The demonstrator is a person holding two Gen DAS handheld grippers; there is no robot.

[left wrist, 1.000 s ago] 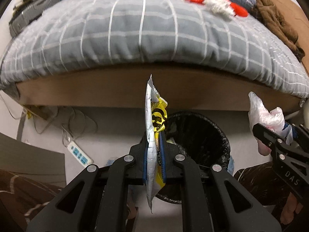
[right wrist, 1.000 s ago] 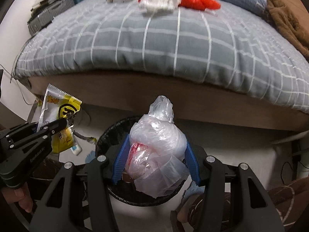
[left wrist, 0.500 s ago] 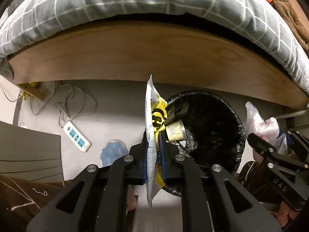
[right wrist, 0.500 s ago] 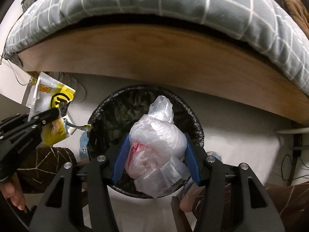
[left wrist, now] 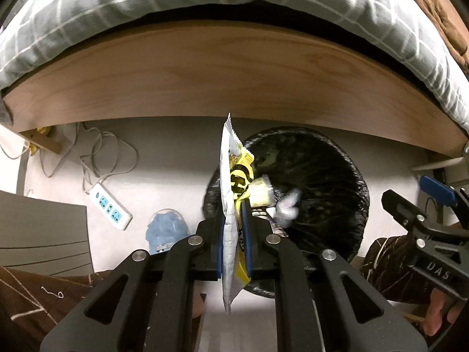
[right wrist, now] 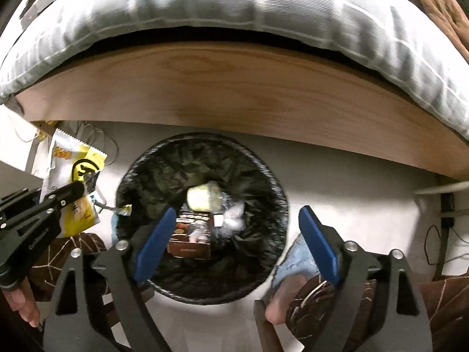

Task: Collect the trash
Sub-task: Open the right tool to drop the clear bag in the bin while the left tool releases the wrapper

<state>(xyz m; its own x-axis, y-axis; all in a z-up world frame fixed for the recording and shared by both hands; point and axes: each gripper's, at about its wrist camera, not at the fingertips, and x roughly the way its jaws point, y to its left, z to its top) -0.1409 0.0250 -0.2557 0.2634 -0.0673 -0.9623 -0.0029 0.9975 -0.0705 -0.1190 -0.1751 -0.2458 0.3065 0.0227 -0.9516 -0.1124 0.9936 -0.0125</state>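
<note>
The snack wrapper (left wrist: 231, 205) is thin, light crinkly foil, best pinched mid-body as now; it stands edge-on, long axis upright, over the near-left rim of the black-lined bin (left wrist: 359, 205) beside the bed frame (left wrist: 234, 82). The left gripper (left wrist: 233, 234) clamps it flat. The right gripper (right wrist: 234, 234) has just spread wide, nothing between its jaws

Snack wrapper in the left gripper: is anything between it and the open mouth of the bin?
Nothing visible blocks it. The snack wrapper, clamped in the left gripper, hangs at the near-left rim of the bin, whose mouth is uncovered. The right gripper stands open, empty, above the bin.
</note>
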